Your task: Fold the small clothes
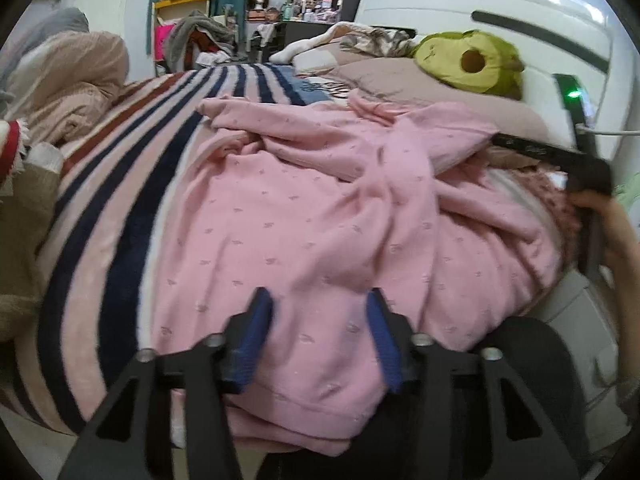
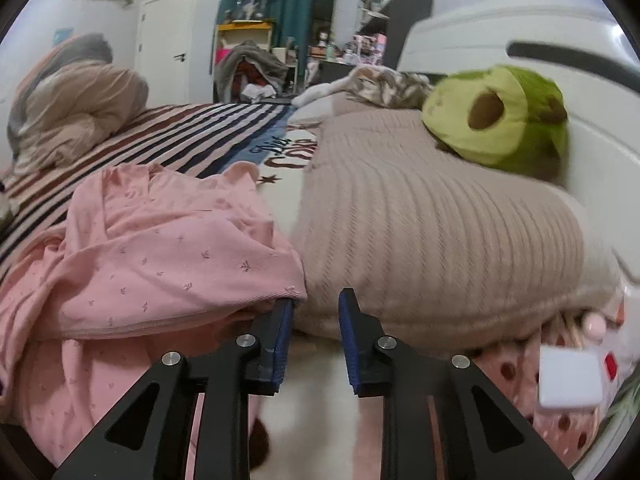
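Observation:
A pink garment with a small printed pattern [image 1: 320,216] lies crumpled on the striped blanket [image 1: 120,216]. In the left wrist view its near hem runs between the blue pads of my left gripper [image 1: 320,336]. The jaws stand apart, and I see no pinch on the cloth. In the right wrist view the same pink garment [image 2: 160,256] lies at the left, its corner touching the tip of the left finger [image 2: 282,320]. My right gripper [image 2: 316,320] is narrowly open with nothing between its pads. A person's hand [image 1: 616,232] holds that gripper at the right edge of the left wrist view.
A beige ribbed pillow [image 2: 440,240] lies right ahead of the right gripper, with a green avocado plush [image 2: 500,120] on it against the white headboard [image 2: 520,28]. A rolled beige duvet [image 2: 72,120] sits far left. A white box [image 2: 568,380] lies at the right.

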{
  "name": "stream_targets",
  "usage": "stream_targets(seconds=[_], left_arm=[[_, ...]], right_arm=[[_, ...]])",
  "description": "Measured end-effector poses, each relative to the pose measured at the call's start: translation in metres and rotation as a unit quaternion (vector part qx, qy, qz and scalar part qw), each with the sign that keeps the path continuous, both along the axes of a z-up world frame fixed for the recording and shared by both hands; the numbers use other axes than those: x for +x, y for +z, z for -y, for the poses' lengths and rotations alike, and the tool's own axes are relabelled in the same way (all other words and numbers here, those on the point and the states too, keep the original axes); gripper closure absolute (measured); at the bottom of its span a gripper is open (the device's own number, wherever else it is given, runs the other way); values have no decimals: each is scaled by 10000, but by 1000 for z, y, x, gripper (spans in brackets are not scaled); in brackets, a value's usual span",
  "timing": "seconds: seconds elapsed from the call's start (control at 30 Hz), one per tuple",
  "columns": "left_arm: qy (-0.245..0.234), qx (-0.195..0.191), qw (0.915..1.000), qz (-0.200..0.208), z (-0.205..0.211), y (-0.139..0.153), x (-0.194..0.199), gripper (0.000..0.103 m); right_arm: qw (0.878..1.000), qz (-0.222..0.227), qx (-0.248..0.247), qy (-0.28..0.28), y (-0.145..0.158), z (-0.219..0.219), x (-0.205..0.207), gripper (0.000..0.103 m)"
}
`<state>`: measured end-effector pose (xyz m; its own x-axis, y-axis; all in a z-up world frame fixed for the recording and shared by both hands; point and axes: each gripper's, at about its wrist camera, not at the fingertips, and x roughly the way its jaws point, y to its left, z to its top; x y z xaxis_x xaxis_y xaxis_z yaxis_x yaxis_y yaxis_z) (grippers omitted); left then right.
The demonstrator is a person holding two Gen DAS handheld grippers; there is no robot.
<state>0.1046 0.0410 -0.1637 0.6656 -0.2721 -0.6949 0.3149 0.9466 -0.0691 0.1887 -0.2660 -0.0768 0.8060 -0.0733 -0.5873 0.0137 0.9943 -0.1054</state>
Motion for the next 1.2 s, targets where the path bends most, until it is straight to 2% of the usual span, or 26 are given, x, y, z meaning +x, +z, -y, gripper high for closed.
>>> stream_targets(seconds=[0.07,0.1,0.13,0.2,0.27,0.37,0.47,0.5,0.53,0.57,0.67,0.73,0.93,1.0,1.1,1.2], left_arm=[[51,63,10000,-8,0,0,1,80],[51,11,10000,-26,-2,1,1,90],[42,-33,10000,-49,-4,2,1,94],[69,-34,10000,34,-9,7,-2,97],[231,145,9995,178,-14,13,-7,97],[485,382,9980,159,-29,14,-10,97],[575,334,9978,43,-43,13,-15,92],[607,332,9976,51,-46,13,-19,73],[650,342,9973,77,-50,14,-23,49],[672,306,9972,115,-54,15,-28,43],[571,-81,9983,7,-69,16,-39,39],[550,-274,9981,-109,-76,16,-42,37],[618,-225,9978,-106,-75,20,-50,37],[652,-262,9975,-56,-76,24,-52,36],[654,-480,9967,-84,-80,27,-53,31],[654,-488,9964,-248,-80,20,-47,29]], right_arm=[[9999,-8,85,58,-1,3,-6,86],[10000,30,53,73,-1,2,-10,86],[9999,68,56,118,0,2,-13,83],[9997,123,131,176,3,4,-22,83],[9992,193,274,202,8,8,-33,83],[9981,236,507,242,12,16,-53,82],[9957,38,821,433,5,24,-74,81],[9947,-46,904,489,1,25,-79,81],[9938,-121,965,532,-2,27,-84,79],[9925,-216,1044,602,-6,28,-91,75],[9872,-447,1285,829,-20,34,-110,64],[9832,-638,1435,935,-31,37,-120,62],[9680,-982,1921,1285,-48,35,-132,59],[9680,-992,1883,1332,-47,31,-132,58],[9666,-1016,1891,1398,-45,27,-128,56],[9660,-1137,1861,1387,-49,25,-124,54]])
